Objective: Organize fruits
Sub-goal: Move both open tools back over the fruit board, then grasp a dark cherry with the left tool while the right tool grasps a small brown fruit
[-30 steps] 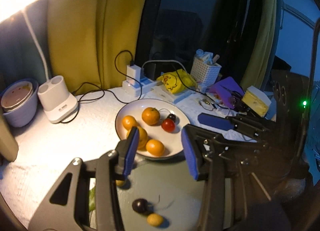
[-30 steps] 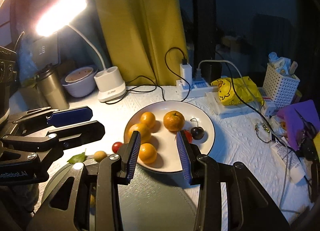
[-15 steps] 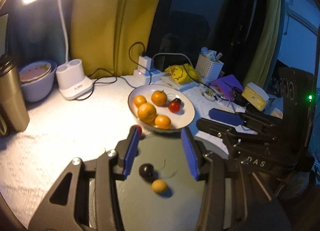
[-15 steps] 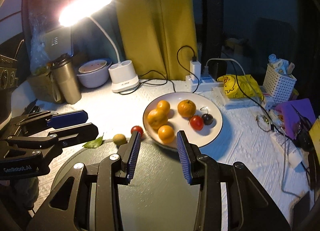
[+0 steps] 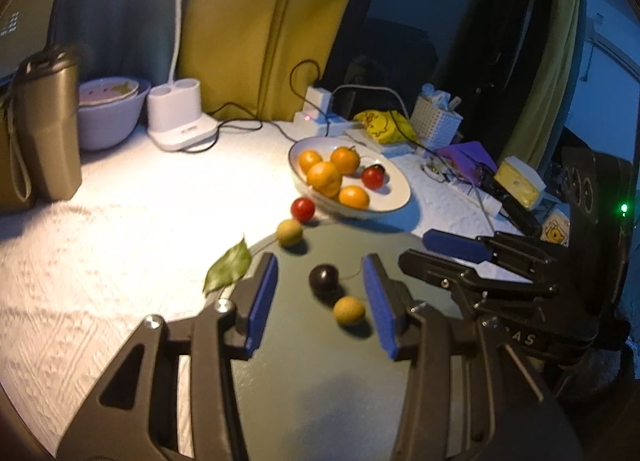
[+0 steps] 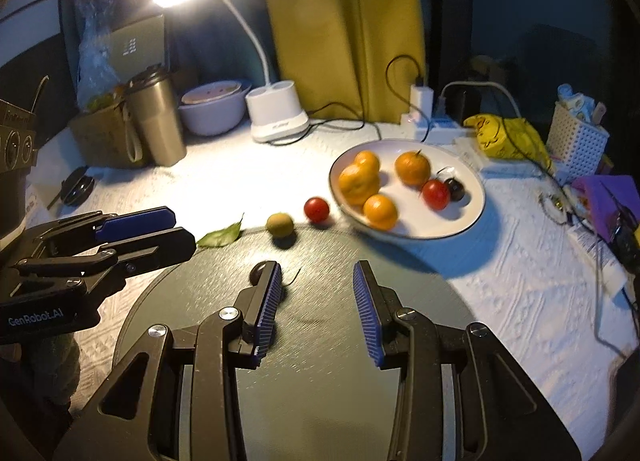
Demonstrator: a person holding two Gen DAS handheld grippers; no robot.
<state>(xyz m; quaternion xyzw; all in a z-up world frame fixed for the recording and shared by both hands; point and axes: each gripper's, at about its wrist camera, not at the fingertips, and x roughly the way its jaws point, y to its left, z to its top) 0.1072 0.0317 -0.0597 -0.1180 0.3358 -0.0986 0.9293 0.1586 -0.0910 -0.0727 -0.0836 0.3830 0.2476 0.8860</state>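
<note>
Left gripper point(image 5: 320, 293): jaws held apart, empty; dark cherry point(image 5: 324, 278) now framed between them.
Right gripper point(image 6: 316, 301): jaws apart, nothing gripped.
White plate point(image 6: 472, 197): shifted from centre toward upper right.
Tumbler point(image 5: 48, 121): newly seen, upper left.

A white plate point(image 6: 472, 217) holds four oranges point(image 6: 359, 180), a red cherry tomato point(image 6: 435, 194) and a dark cherry point(image 6: 455, 188) with its stem, the last two touching at the plate's right side. Just left of the plate on the white cloth lies a second cherry tomato point(image 6: 316, 209), and beside that a small yellow-green fruit point(image 6: 279, 224) at the edge of a dark round mat point(image 5: 344, 377). On the mat lie a dark cherry point(image 5: 324, 278) with a thin stem and, just beside it, a small yellow fruit point(image 5: 349, 310).
</note>
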